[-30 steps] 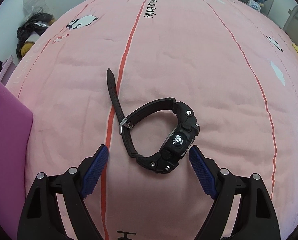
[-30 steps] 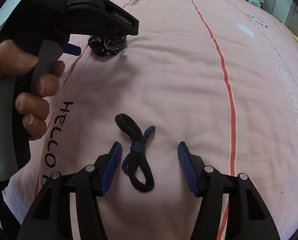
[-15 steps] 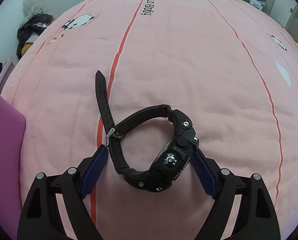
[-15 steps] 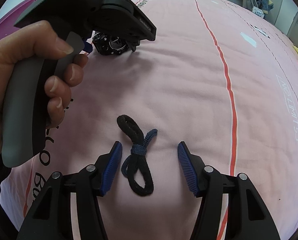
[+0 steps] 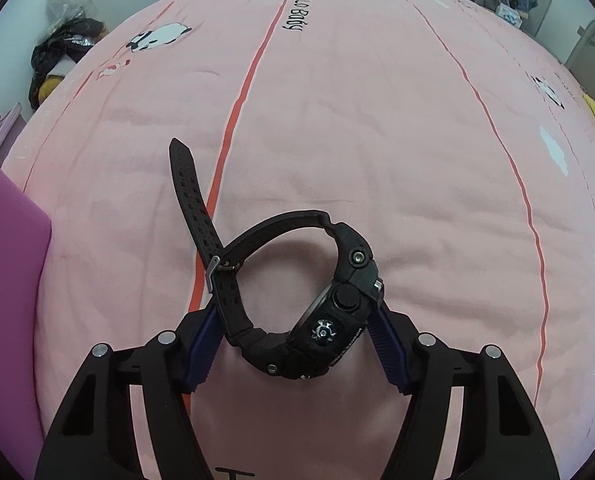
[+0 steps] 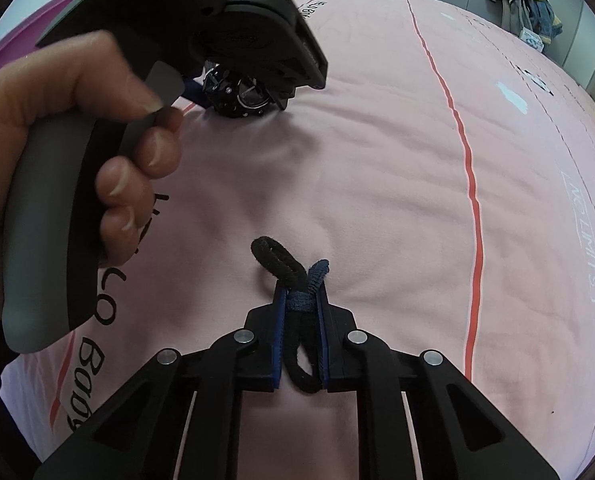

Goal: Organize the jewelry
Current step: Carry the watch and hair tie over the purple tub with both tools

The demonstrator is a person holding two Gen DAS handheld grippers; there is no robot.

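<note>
The watch [image 5: 297, 300] sits between the blue pads of the left gripper [image 5: 297, 344], its black case by the right pad [image 5: 387, 354] and the buckled part of its strap against the left pad [image 5: 201, 344]. The jaws have narrowed onto it from both sides and appear to be gripping it. The loop of the strap stands up off the bed [image 5: 377, 140], and the free tail of the strap points away toward the top left, crossing a red stripe [image 5: 237, 100] in the pink cover.

In the right wrist view, the hair tie [image 6: 297, 308], black with a dark blue wrap at its middle, is pinched in the right gripper [image 6: 300, 332]. The jaws are nearly closed, pads pressing on the wrapped middle; one black loop sticks out ahead of the tips and another hangs back between the fingers. It lies low on the bed, near the printed lettering [image 6: 85, 360].

Further up the same view, a hand [image 6: 57, 152] holds the left gripper's handle, with the watch [image 6: 237, 96] under its nose.
</note>
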